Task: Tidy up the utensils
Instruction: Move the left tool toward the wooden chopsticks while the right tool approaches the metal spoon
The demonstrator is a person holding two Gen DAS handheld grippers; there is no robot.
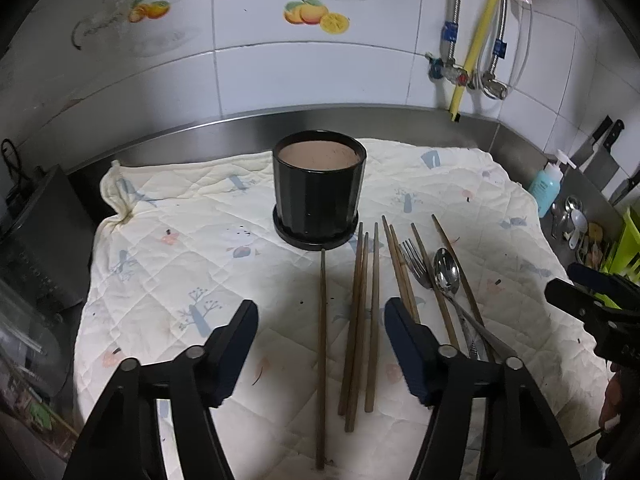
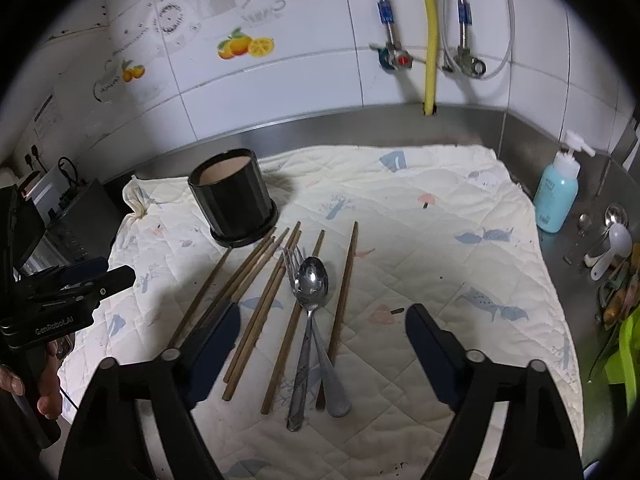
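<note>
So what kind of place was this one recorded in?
Most likely a home kitchen counter. White wall tiles with fruit decals rise behind a steel counter, water valves and hoses hang on the wall, and a soap pump bottle stands beside a quilted cloth laid with chopsticks.

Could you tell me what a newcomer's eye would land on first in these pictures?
Probably the glossy black ribbed cylindrical pot, standing upright on its saucer at the back of the cream quilted cloth. In front of it lies a loose row of brown wooden chopsticks, with a shiny metal spoon and fork among them.
</note>
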